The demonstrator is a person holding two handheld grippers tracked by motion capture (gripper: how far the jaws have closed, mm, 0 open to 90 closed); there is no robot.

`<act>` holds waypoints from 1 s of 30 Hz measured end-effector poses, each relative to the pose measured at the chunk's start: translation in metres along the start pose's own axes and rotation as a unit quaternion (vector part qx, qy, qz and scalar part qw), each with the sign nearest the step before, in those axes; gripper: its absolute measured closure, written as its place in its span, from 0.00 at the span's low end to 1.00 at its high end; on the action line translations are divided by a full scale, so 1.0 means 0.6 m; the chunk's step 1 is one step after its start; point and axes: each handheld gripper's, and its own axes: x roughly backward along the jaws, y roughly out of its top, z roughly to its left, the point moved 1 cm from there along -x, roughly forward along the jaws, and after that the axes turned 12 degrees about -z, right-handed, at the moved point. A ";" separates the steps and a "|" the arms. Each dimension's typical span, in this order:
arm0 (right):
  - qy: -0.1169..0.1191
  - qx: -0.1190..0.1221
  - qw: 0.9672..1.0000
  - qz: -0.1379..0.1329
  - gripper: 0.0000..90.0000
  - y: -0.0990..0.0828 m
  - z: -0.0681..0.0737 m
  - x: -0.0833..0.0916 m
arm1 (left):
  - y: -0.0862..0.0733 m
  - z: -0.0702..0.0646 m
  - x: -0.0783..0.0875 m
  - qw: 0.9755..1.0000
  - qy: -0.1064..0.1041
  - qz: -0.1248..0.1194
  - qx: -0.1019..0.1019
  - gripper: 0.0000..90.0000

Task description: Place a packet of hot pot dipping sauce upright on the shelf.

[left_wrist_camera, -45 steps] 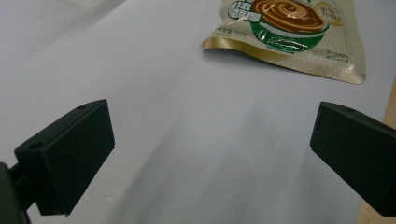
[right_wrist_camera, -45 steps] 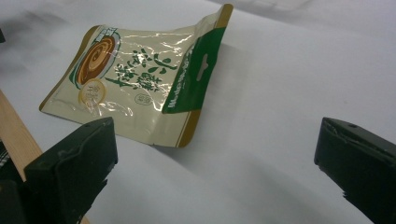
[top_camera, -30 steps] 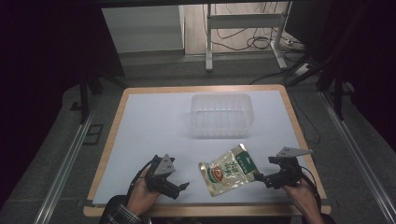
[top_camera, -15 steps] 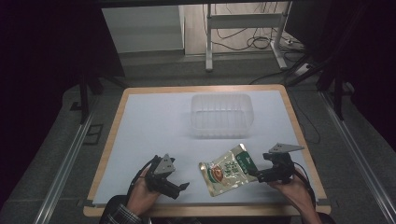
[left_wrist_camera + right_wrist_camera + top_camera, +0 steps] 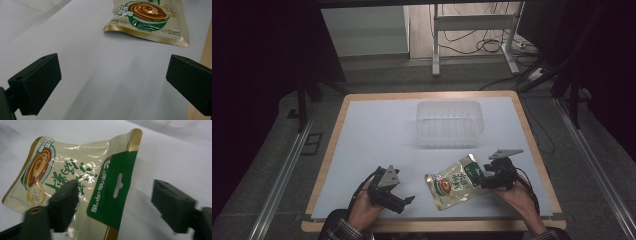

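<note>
White tabletop (image 5: 377, 135): snack pouch (image 5: 456, 181) flat. Right gripper (image 5: 113, 202) closing, jaws astride green header, not yet pinching; we fear slip. Left gripper (image 5: 112, 82) wide open, empty.

A cream and green snack pouch (image 5: 456, 181) lies flat on the table's near right part.

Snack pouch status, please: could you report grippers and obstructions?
Right gripper closing around pouch header, not clamped. Left gripper open, idle. Nothing obstructing.
</note>
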 end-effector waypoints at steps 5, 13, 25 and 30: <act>0.012 0.006 1.000 0.004 0.44 0.008 0.001 -0.013 | 0.000 0.000 0.000 1.000 0.000 0.001 -0.001 0.00; 0.021 0.023 0.999 0.023 0.64 0.014 0.005 -0.036 | 0.000 -0.001 -0.001 1.000 0.000 0.004 -0.003 0.00; 0.031 0.032 0.998 0.040 0.97 0.018 0.019 -0.045 | -0.001 -0.003 -0.003 1.000 0.001 0.010 -0.007 0.00; 0.021 0.011 0.999 0.035 0.98 0.023 0.023 -0.038 | 0.000 -0.004 -0.003 1.000 0.002 0.011 -0.009 0.00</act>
